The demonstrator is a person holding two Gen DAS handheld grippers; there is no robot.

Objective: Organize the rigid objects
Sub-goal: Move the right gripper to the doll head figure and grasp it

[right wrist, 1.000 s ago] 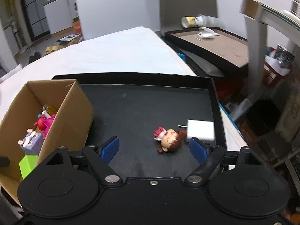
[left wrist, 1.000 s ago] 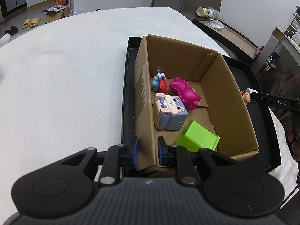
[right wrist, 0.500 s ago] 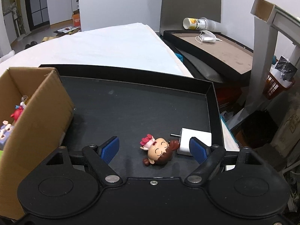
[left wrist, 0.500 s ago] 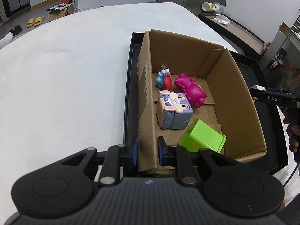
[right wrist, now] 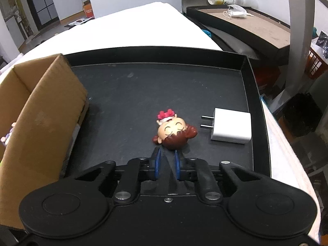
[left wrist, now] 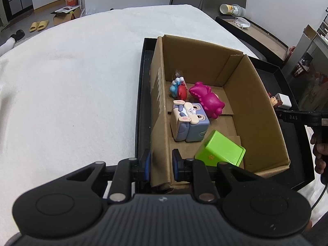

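Observation:
My left gripper [left wrist: 161, 164] is shut on the near left wall of the cardboard box [left wrist: 161, 106], which stands in the black tray [left wrist: 141, 102]. The box holds a green cube [left wrist: 220, 151], a purple-blue block toy [left wrist: 190, 123], a magenta toy [left wrist: 207, 99] and a small red-and-blue figure [left wrist: 178, 89]. In the right wrist view, my right gripper [right wrist: 167, 164] has closed to a narrow gap just behind a brown-haired doll figure [right wrist: 174, 132] lying on the tray floor [right wrist: 143, 94]. A white charger plug [right wrist: 230, 128] lies to the doll's right.
The tray's raised rim [right wrist: 255, 110] runs close to the charger on the right. The box side [right wrist: 41, 123] stands left of the doll. White cloth [left wrist: 71, 82] covers the table left of the tray. A side shelf [right wrist: 246, 23] with a cup stands behind.
My right gripper's fingers have closed from wide open to a narrow gap and moved close behind the doll. My left gripper still grips the box wall.

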